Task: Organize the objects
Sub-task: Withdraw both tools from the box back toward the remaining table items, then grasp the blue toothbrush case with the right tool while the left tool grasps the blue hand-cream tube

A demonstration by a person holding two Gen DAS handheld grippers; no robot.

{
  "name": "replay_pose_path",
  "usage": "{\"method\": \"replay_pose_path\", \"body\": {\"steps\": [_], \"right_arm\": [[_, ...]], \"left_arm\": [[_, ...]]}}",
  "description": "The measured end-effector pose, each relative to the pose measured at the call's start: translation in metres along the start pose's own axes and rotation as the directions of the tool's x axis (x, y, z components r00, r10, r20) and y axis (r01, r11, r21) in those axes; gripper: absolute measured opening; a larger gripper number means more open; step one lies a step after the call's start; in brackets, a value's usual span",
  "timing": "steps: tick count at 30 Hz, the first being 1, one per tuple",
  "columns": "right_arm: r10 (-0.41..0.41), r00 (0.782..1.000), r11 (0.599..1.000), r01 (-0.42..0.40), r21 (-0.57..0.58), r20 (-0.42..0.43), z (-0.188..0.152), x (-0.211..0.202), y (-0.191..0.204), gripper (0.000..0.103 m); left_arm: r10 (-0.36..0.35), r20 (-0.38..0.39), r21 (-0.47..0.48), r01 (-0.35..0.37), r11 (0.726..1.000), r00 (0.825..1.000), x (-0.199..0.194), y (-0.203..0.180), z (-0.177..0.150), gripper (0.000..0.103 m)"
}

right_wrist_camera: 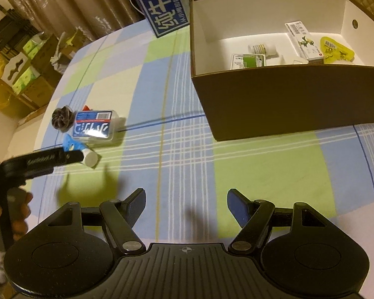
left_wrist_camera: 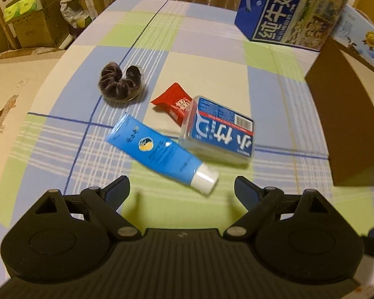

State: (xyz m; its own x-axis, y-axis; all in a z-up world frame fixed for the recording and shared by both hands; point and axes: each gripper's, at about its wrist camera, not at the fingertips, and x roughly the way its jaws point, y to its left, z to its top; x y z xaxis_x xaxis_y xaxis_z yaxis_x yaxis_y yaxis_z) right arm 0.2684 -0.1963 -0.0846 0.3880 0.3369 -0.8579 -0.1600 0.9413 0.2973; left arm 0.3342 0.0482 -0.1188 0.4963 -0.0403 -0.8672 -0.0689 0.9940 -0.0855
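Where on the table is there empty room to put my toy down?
The widest bare cloth lies between the brown box and the right gripper, stretching left towards the blue tube. More is bare between the scrunchie and the milk carton. Around the tube, clear case and red packet it is crowded.

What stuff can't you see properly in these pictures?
- Red packet: left wrist view, its far end is tucked under the clear plastic box; the right wrist view shows just a red tip.
- Blue tube: right wrist view, the left tongs cover most of it.
- Brown box: left wrist view, cut off by the edge, inside hidden.
- Small bottle in the box: right wrist view, label too small to read.
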Motion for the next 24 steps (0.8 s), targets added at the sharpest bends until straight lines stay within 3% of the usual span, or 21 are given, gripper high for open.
{"method": "replay_pose_path", "body": {"steps": [8, 15, 20, 24], "right_arm": [[0.015, 0.999, 0.999, -0.016, -0.034, -0.037, 0.001, 0.012, 0.01, 0.07], [0.054, 0.996, 0.985, -0.065, -0.159, -0.076, 0.0, 0.03, 0.043, 0.07], [0.091, 0.992, 0.944, -0.115, -0.308, -0.093, 0.004, 0.046, 0.079, 0.07], [0.115, 0.991, 0.88, -0.135, -0.456, -0.071, 0.013, 0.065, 0.11, 0.07]], "left_arm": [[0.024, -0.043, -0.015, -0.024, 1.0, 0.999, 0.033, 0.006, 0.009, 0.089], [0.054, -0.036, -0.044, -0.056, 0.997, 0.998, 0.031, 0.038, -0.001, 0.088], [0.074, -0.046, -0.085, -0.078, 0.993, 0.996, 0.024, 0.074, -0.015, 0.086], [0.096, -0.043, -0.095, -0.1, 0.99, 0.994, 0.017, 0.093, -0.022, 0.085]]}}
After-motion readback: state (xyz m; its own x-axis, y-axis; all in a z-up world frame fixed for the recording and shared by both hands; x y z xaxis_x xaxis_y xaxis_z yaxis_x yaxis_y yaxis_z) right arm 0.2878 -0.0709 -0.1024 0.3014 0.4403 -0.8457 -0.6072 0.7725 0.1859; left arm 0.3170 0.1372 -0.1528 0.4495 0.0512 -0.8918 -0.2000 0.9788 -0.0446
